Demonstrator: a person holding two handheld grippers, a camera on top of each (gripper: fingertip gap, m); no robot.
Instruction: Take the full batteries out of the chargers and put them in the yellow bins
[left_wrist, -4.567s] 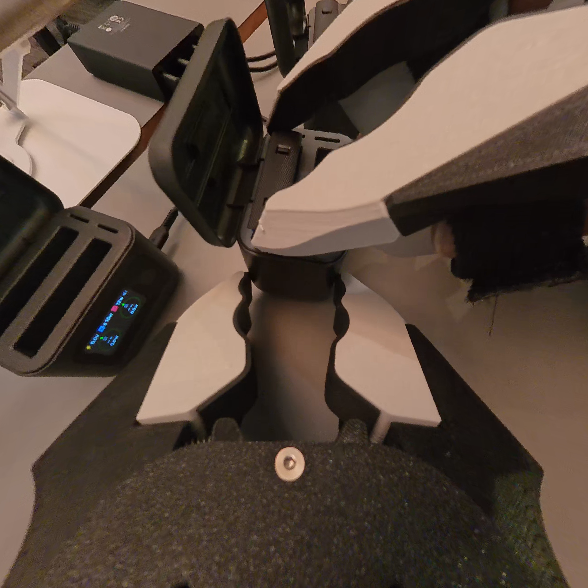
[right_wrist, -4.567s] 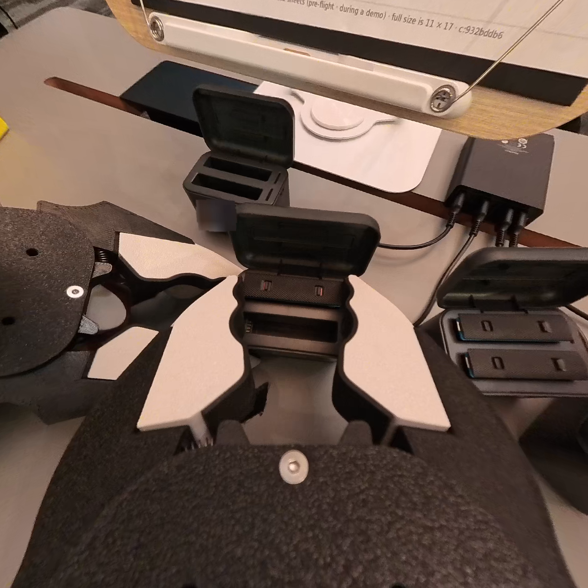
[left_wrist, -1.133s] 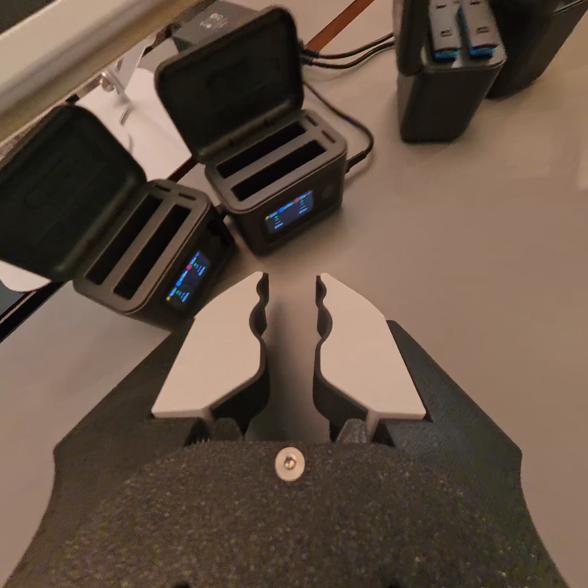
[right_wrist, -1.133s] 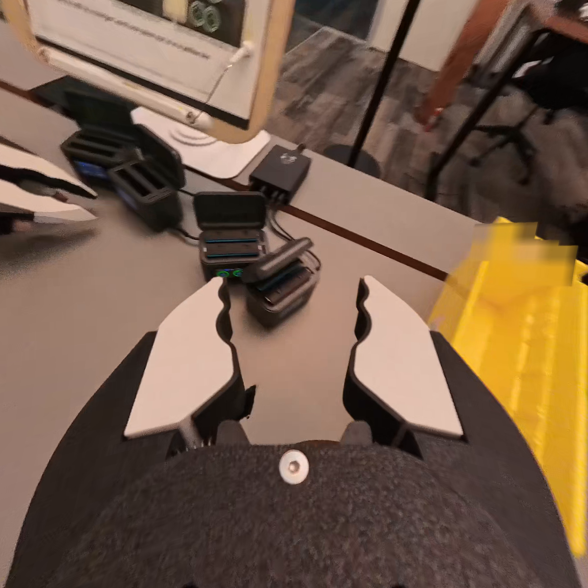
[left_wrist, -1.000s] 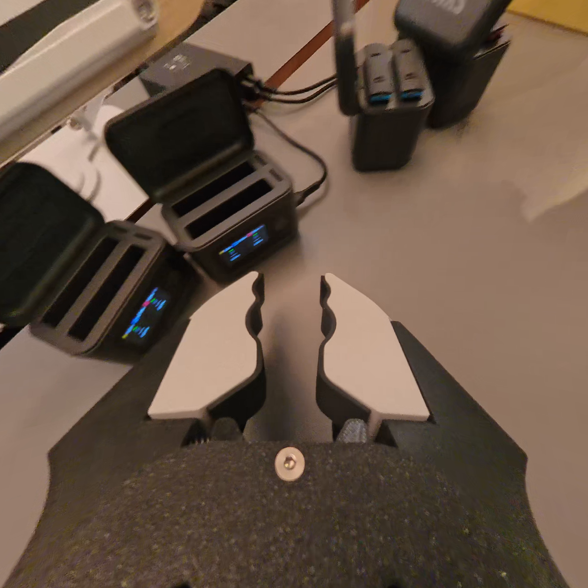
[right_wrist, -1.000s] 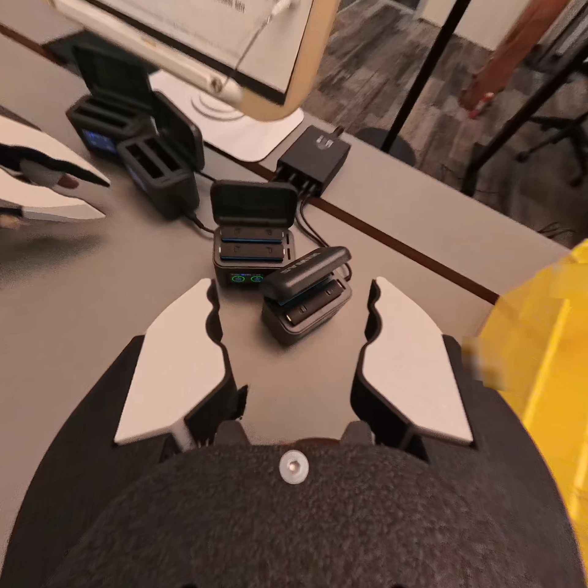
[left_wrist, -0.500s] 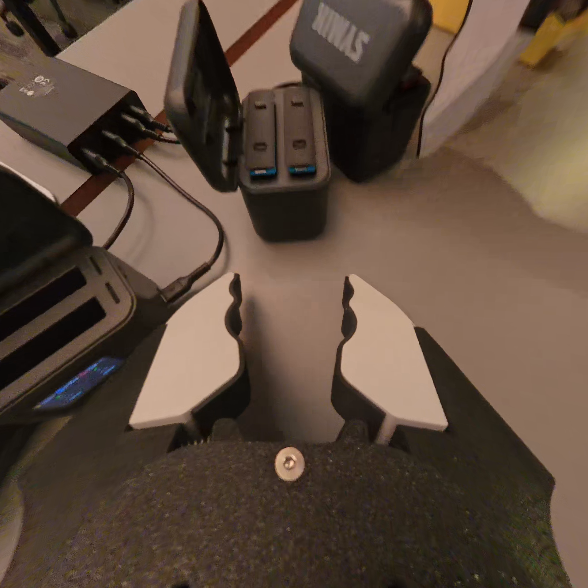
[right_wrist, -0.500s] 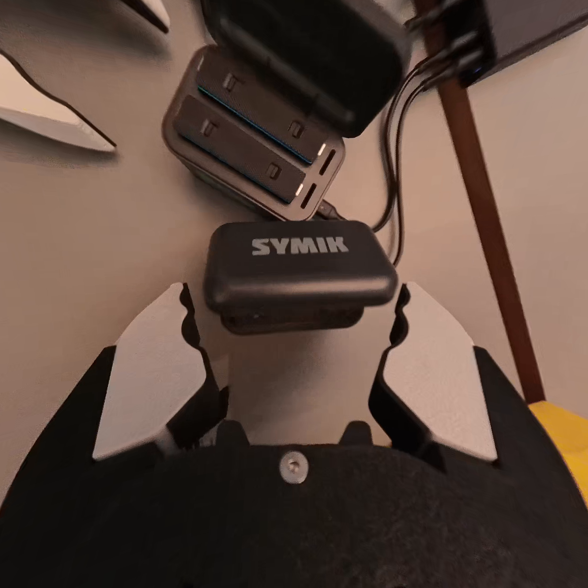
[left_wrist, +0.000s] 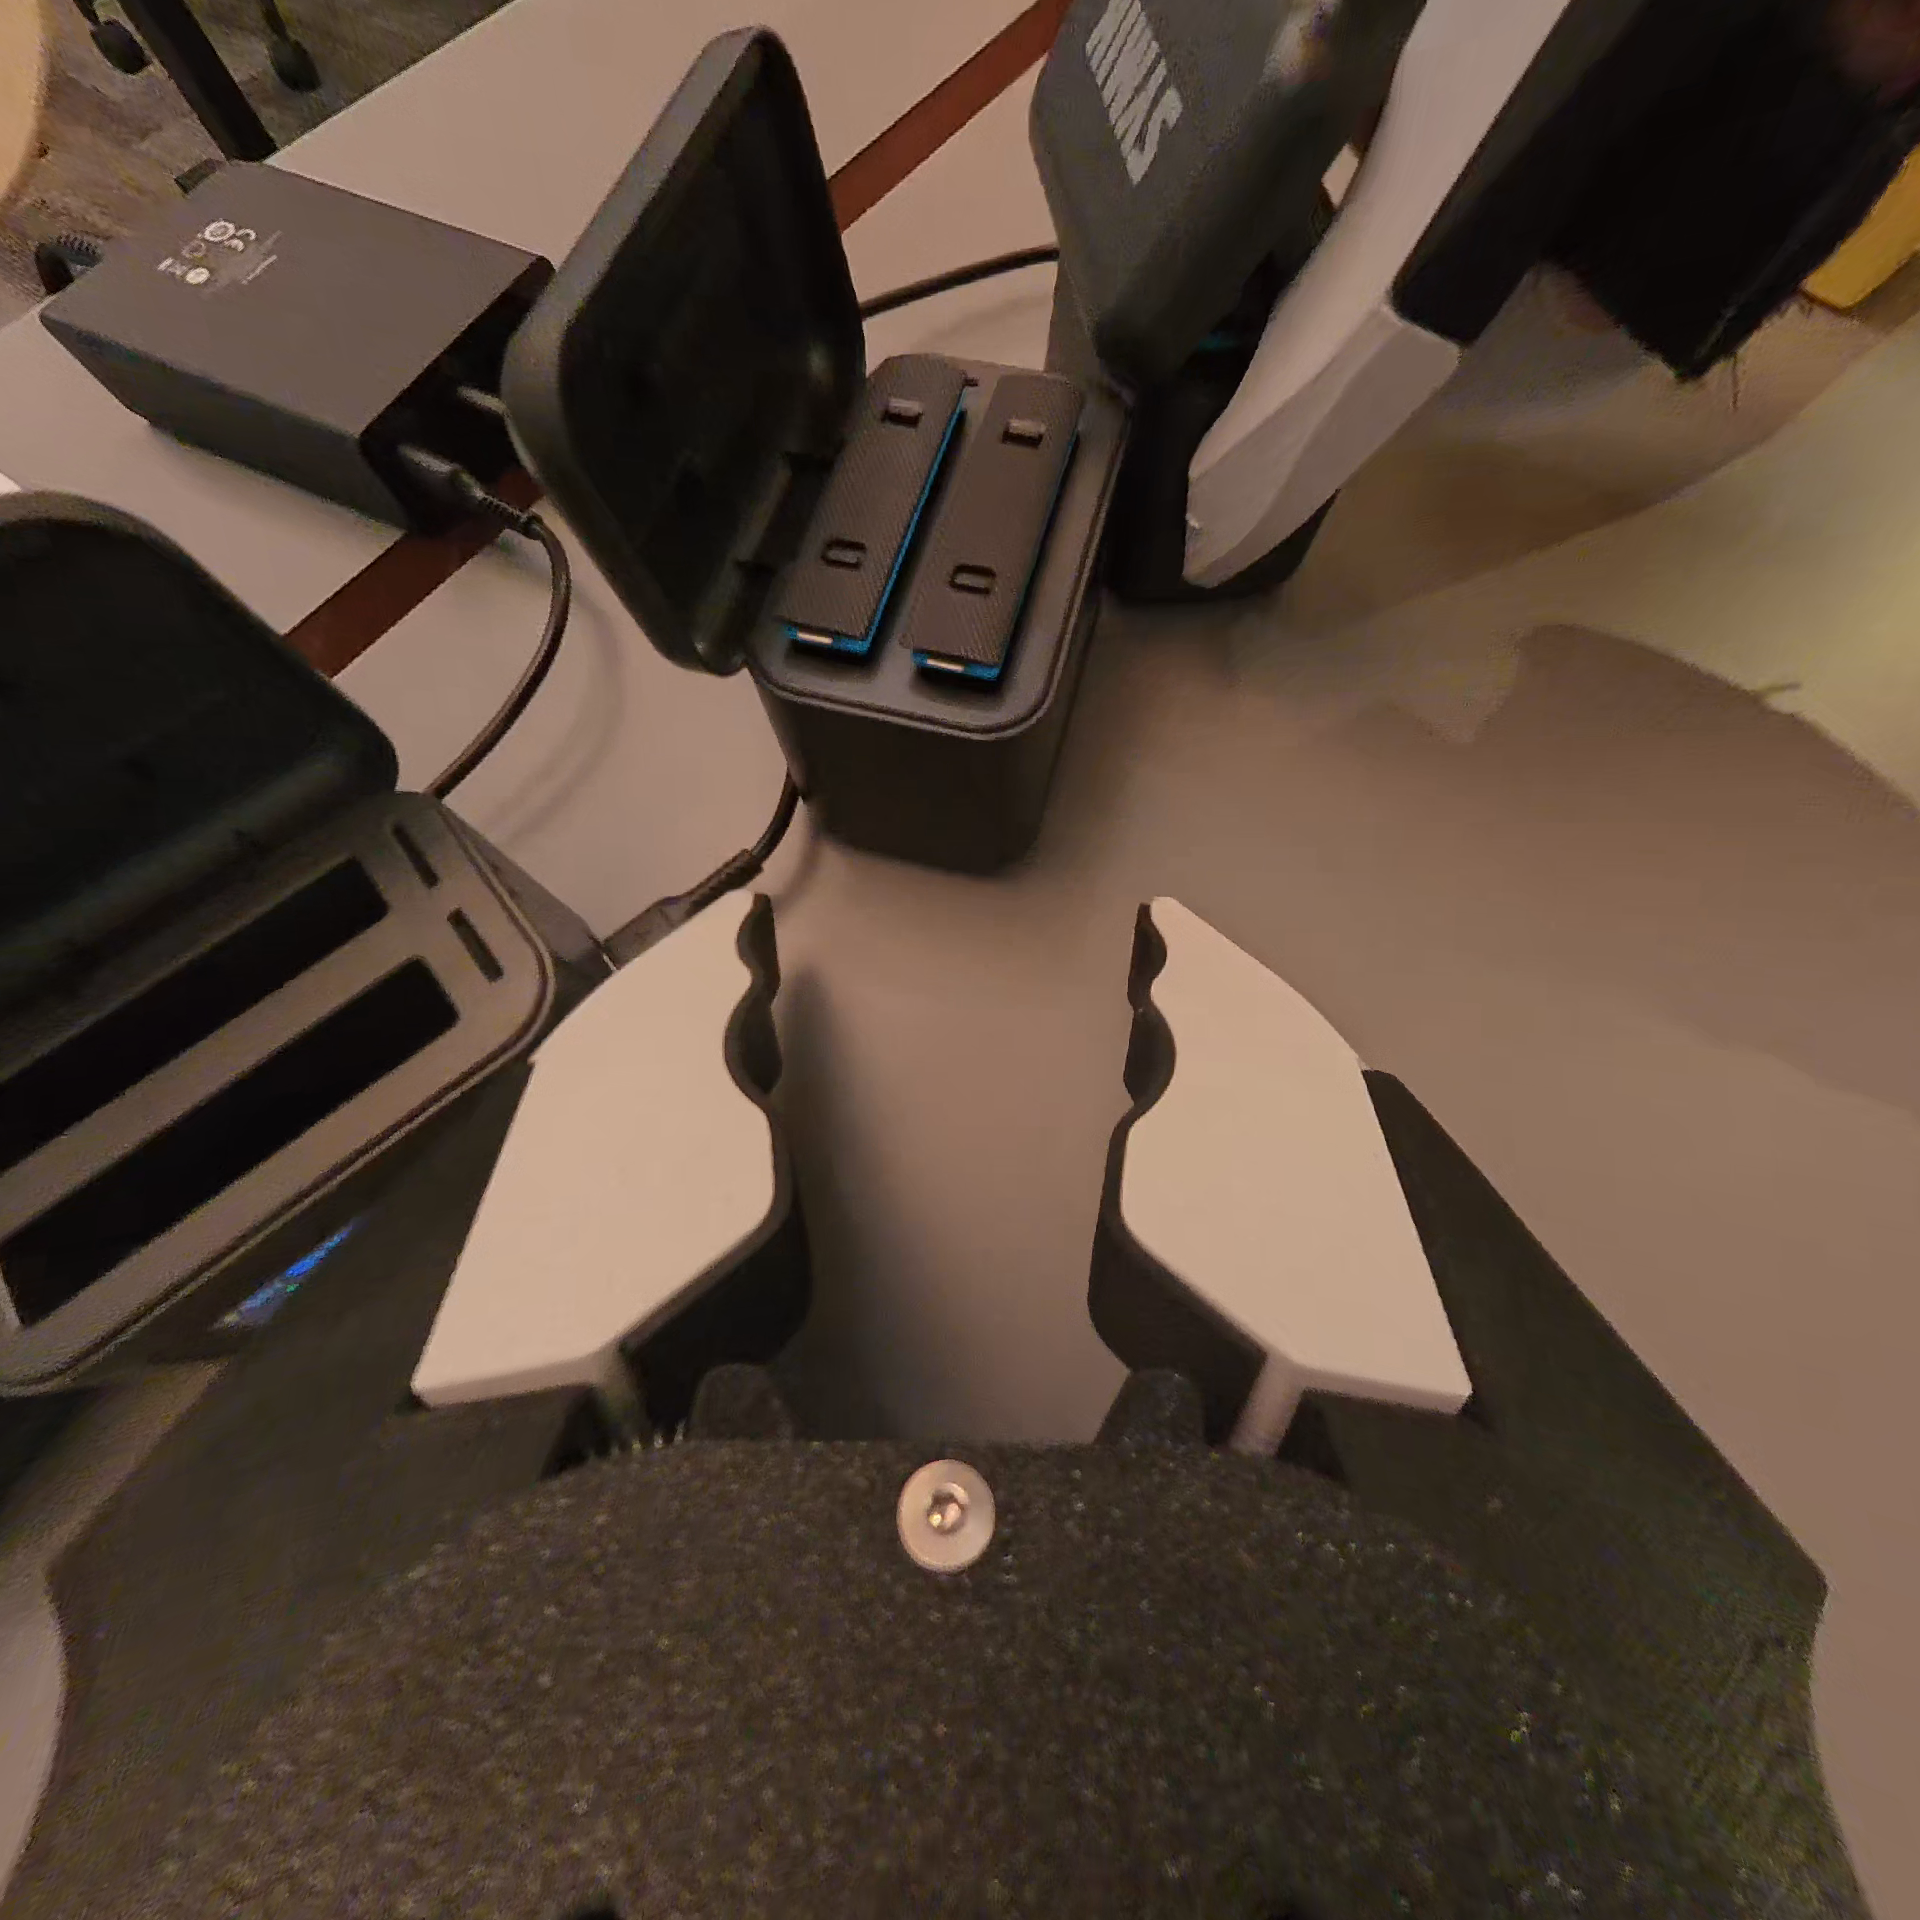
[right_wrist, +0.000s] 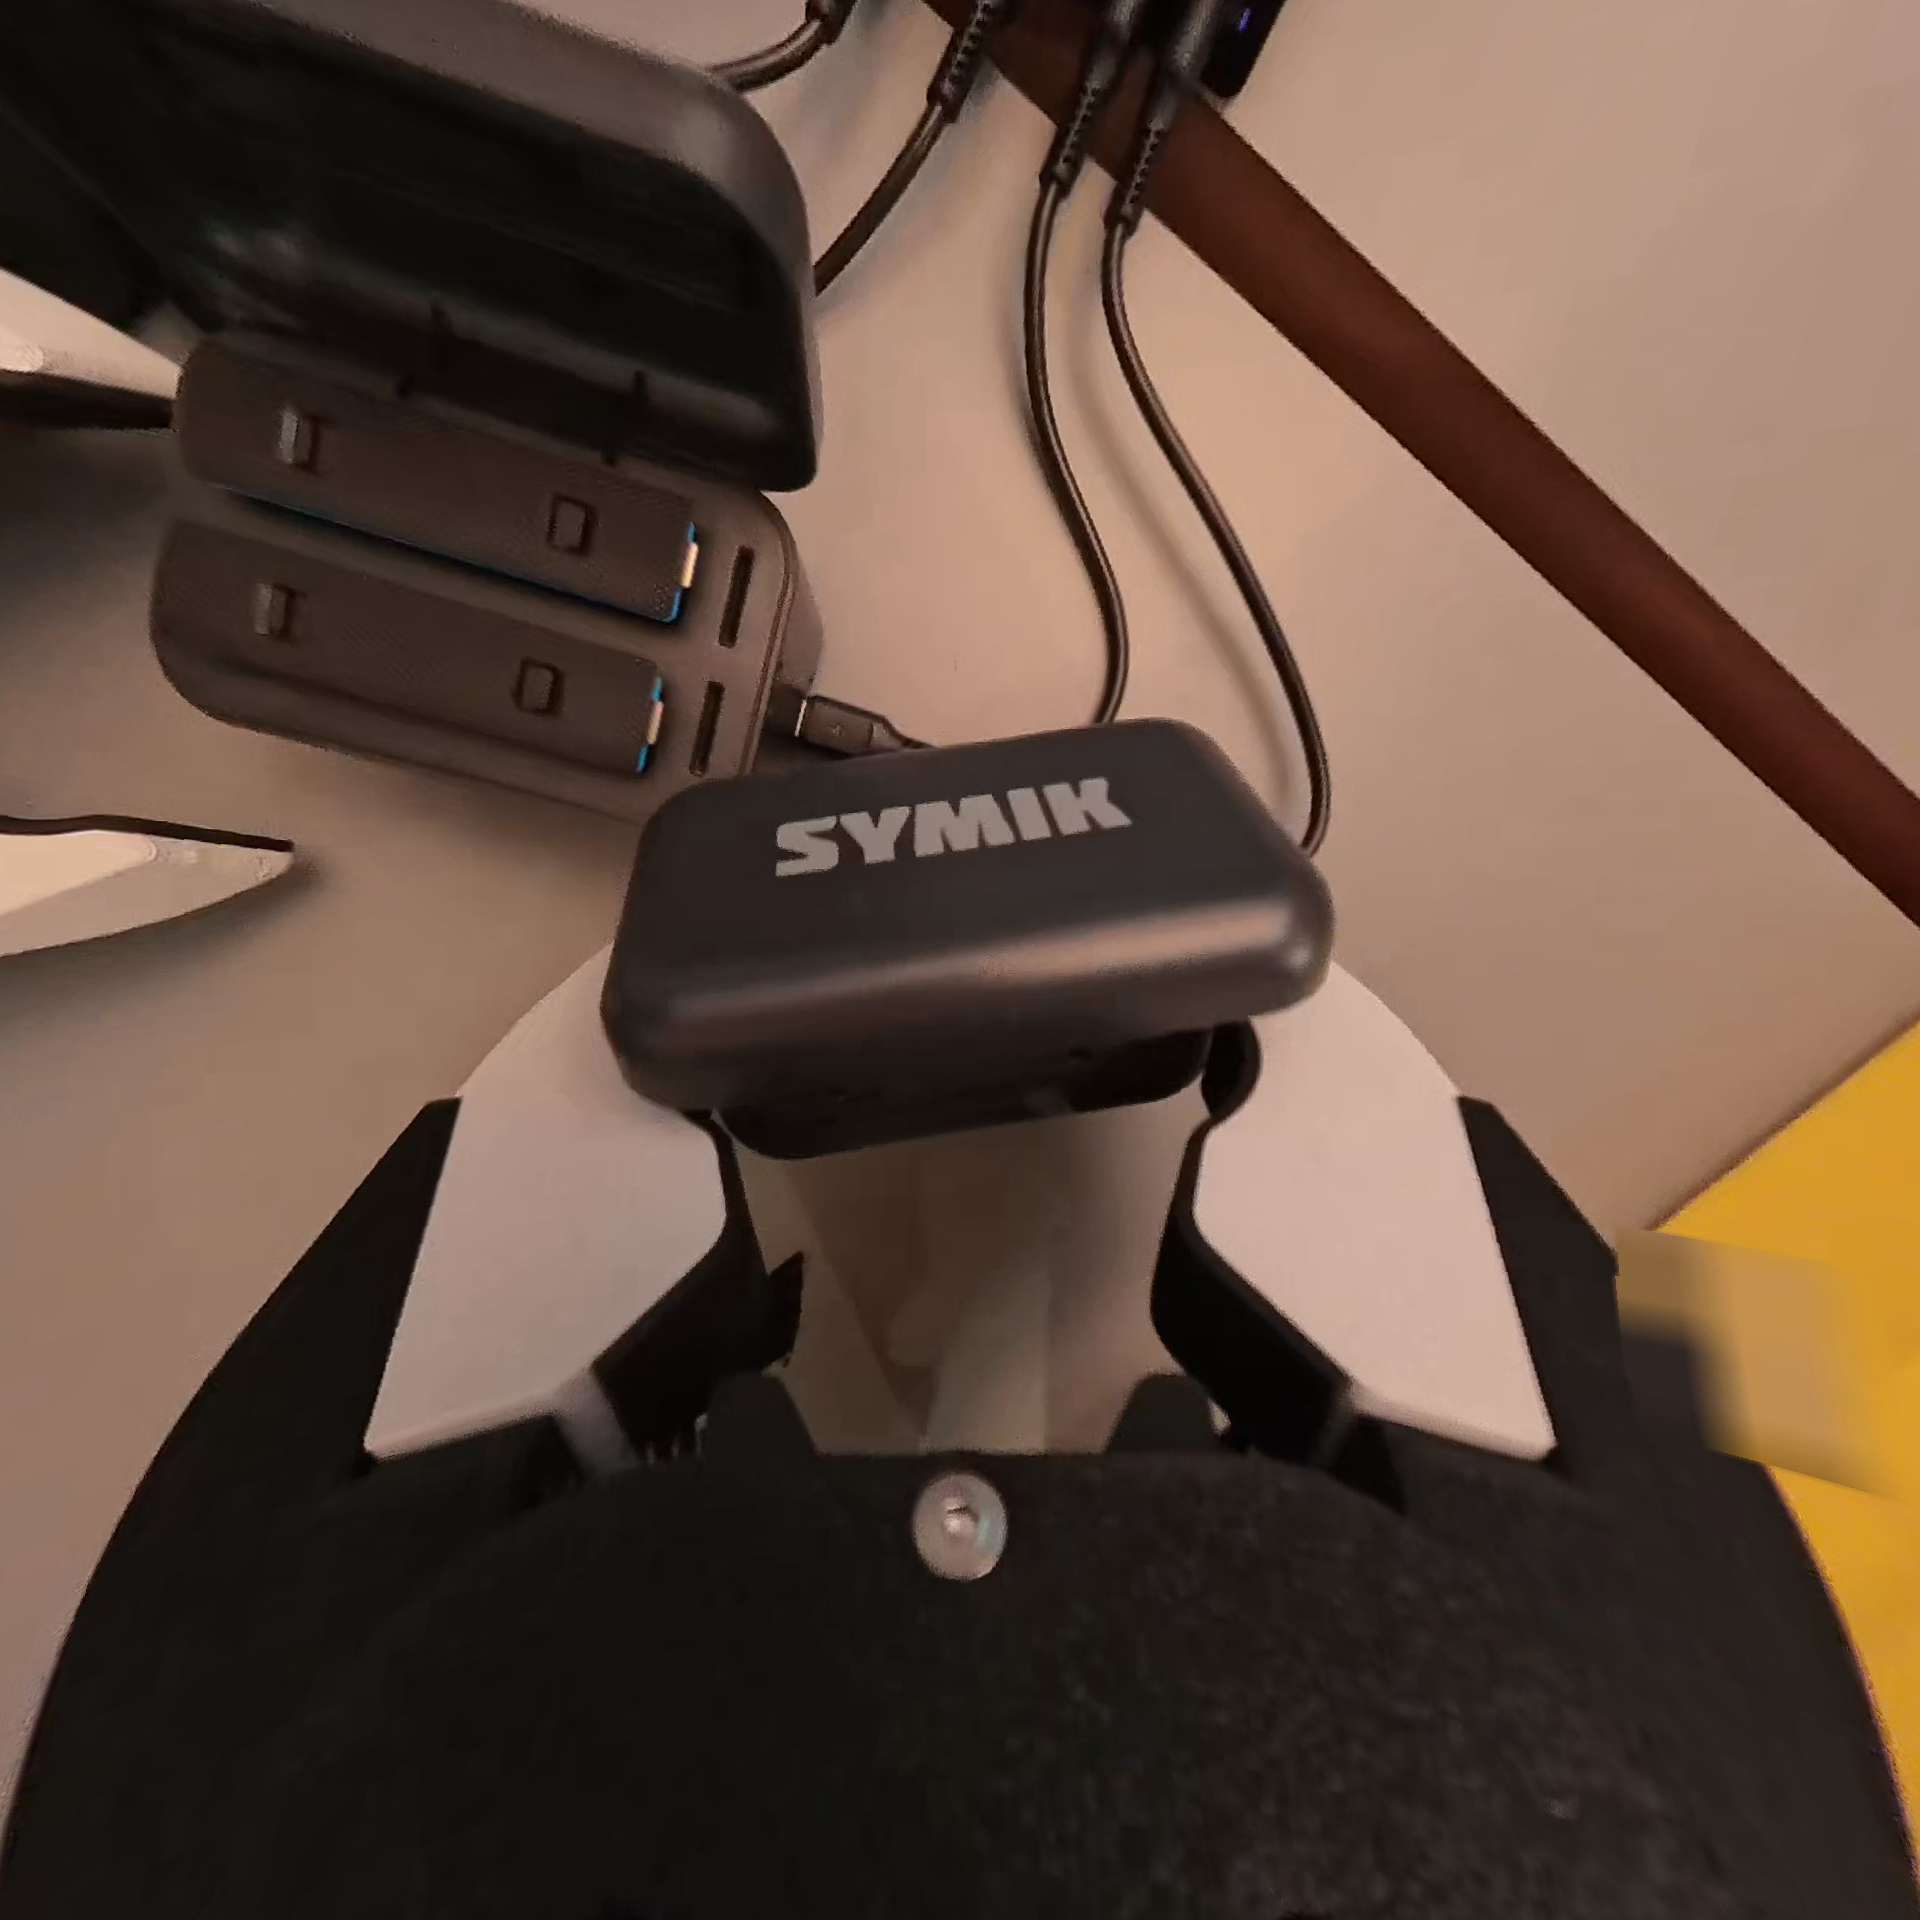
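Note:
An open black charger stands just ahead of my left gripper, which is open and empty. Two black batteries with blue edges sit in its slots; they also show in the right wrist view. My right gripper straddles a second charger whose lid is half down. Its fingers press the charger's body from both sides, and the lid hides the tips. This charger and the right gripper show at the top right of the left wrist view.
A charger with two empty slots sits close at the left. A black power hub with cables lies behind, on a brown strip. A yellow bin is at the right. One finger of the left gripper shows at the left edge. Left tips and right tips are each some 20 cm from the black power hub.
My left gripper swung right from the empty chargers to face the charger with two batteries and opened wider. My right gripper came down from near the yellow bin and narrowed around the half-closed charger.

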